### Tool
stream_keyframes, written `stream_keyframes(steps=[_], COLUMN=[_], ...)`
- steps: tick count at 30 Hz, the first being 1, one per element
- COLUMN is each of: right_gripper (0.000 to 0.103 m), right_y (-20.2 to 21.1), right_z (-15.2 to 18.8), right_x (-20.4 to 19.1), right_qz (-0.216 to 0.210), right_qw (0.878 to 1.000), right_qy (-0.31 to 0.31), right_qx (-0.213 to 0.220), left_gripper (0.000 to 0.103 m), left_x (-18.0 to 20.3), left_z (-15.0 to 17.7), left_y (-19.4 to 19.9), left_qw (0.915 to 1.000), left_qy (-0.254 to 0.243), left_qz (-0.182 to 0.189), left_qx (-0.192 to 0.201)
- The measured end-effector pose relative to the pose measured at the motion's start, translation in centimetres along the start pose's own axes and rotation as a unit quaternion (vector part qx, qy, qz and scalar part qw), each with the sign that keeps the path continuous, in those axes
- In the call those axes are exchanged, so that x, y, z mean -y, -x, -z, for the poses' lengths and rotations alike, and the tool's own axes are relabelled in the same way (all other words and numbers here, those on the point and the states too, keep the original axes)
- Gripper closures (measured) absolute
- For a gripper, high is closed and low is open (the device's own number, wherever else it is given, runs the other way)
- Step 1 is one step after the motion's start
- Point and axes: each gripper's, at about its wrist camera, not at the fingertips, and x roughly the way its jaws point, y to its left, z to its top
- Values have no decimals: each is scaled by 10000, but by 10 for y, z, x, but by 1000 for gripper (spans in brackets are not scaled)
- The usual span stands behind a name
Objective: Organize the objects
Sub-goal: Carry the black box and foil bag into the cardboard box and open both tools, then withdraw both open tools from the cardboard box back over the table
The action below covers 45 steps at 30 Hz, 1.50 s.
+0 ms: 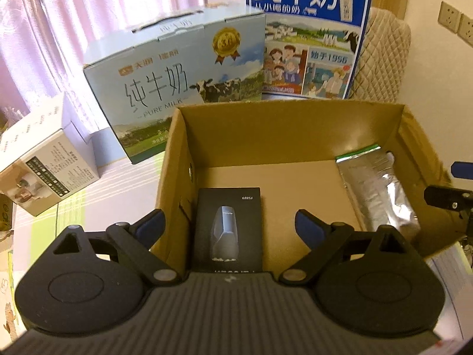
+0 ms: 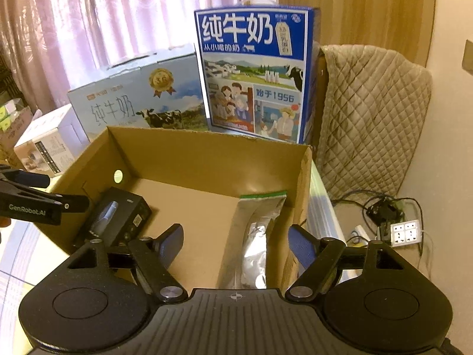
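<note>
Each camera sits just behind its gripper's fingers, looking down, close. Both see the cardboard box (image 1: 295, 124) (image 2: 207, 148).

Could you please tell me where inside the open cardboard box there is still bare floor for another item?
Bare floor runs down the middle of the brown cardboard box, between the black shaver carton on its left and the silver foil pouch on its right.

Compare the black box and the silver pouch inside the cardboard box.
The black box is a rigid, matte carton printed with a product picture; the silver pouch is soft, shiny, crinkled foil with a green strip at its top. The black box lies by the cardboard box's left wall, the silver pouch along its right wall. Both rest on the floor of the cardboard box, with nothing gripping them.
</note>
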Motion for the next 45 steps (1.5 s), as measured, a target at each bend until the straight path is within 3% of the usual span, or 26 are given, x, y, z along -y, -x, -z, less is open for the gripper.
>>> stream_keyframes(steps=[19, 29, 45], right_gripper=[28, 28, 28], right_y=[88, 122, 153], right_z=[35, 69, 119], right_x=[-18, -31, -54], right_qz=[-270, -464, -600], right_qw=[9975, 9961, 9954], right_qy=[-304, -526, -693], right_qx=[575, 539, 262], left_gripper=[10, 10, 10], left_x=[4, 6, 3], left_z=[44, 90, 149], left_y=[102, 144, 167], left_qw=[9985, 9978, 9979], left_qy=[279, 378, 324], left_qz=[147, 300, 532], left_qx=[452, 465, 174])
